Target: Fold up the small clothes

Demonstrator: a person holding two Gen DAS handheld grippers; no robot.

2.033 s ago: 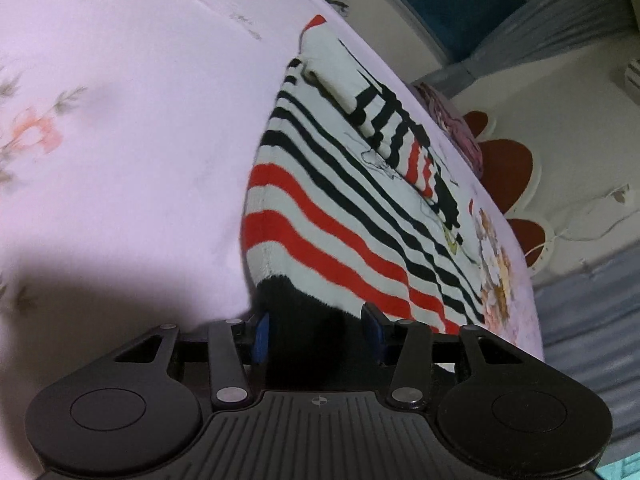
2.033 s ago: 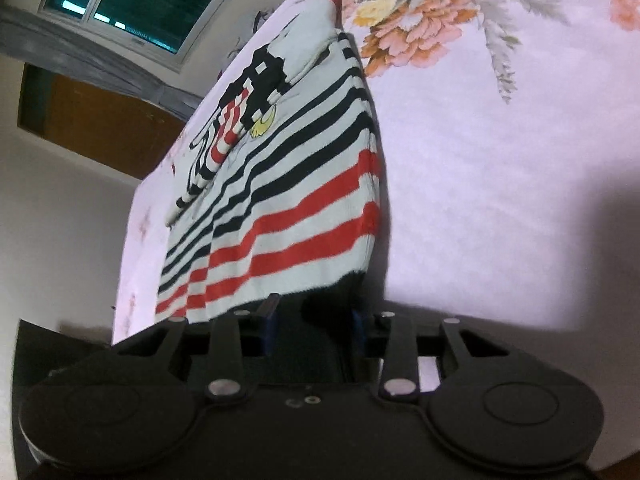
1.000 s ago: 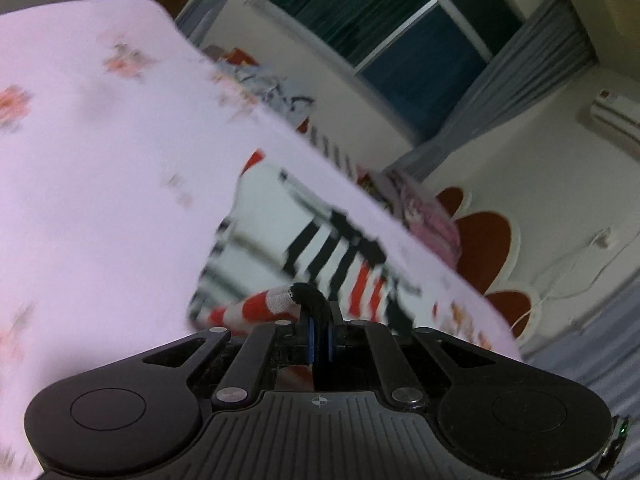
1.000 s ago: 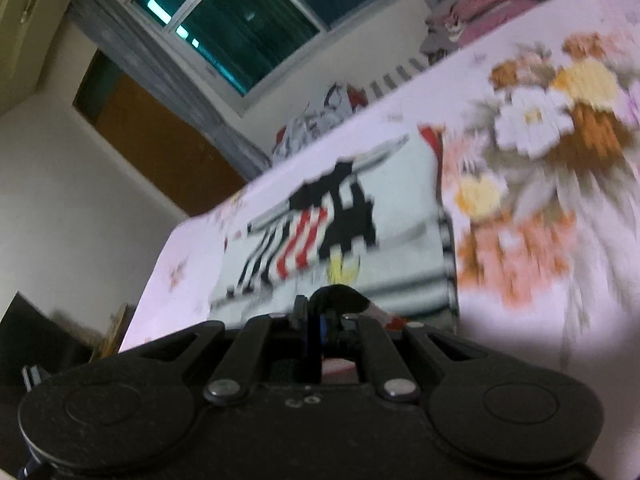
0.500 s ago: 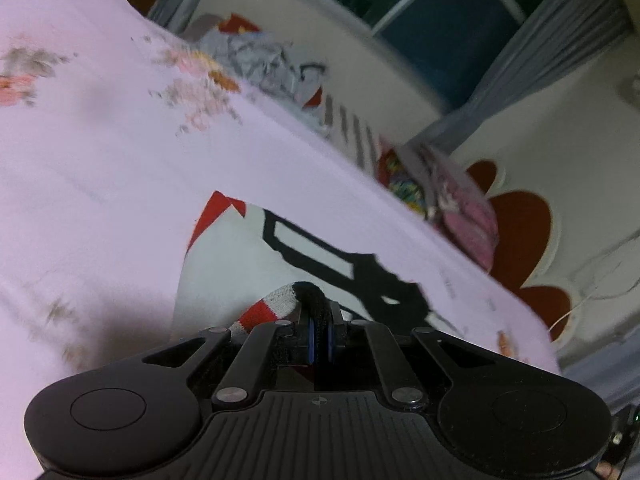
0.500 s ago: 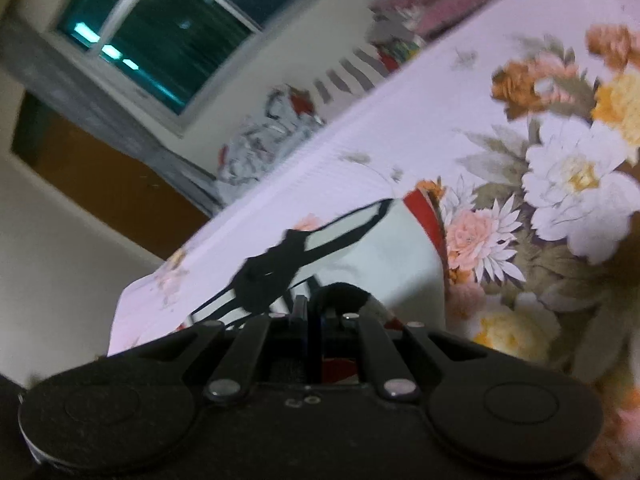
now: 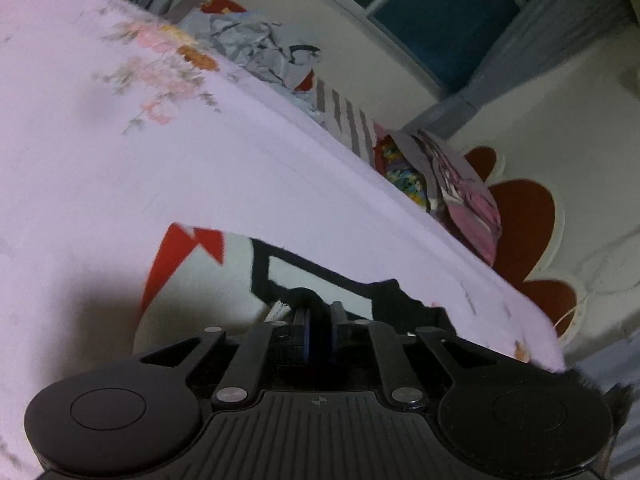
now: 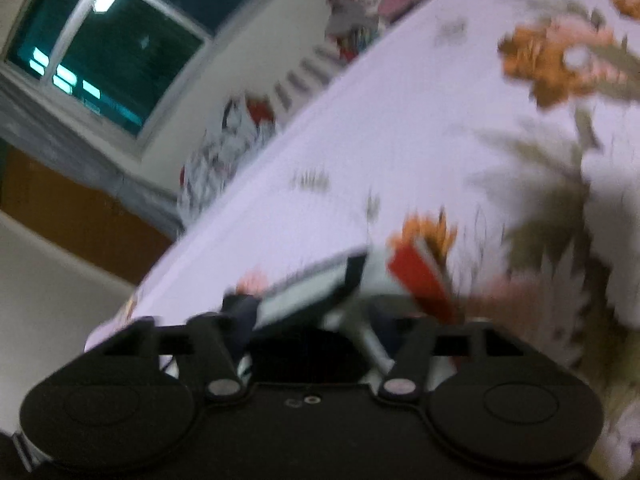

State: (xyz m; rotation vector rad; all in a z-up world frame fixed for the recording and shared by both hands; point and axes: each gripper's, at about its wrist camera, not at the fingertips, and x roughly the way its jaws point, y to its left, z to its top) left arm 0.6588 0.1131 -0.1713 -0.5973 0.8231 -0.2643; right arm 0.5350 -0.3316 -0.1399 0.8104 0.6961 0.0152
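Pinching the black hem of the small striped top (image 7: 192, 292), the left gripper (image 7: 318, 322) has its jaws pressed together on a loop of the fabric — a grip that lets the lower edge be carried over the upper part, which lies flat on the floral bedsheet (image 7: 120, 168) just ahead of the gripper. The right gripper (image 8: 310, 320) is blurred, but its jaws stand spread with the garment's white, black and red edge showing between and beyond them; it seems to have let go so that its corner can settle.

Two seconds ago both grippers were open at the hem, with the whole striped body stretched out ahead. Since then both closed and swept the hem forward — only the red-trimmed top end now shows beyond the left gripper, and the right has reopened.
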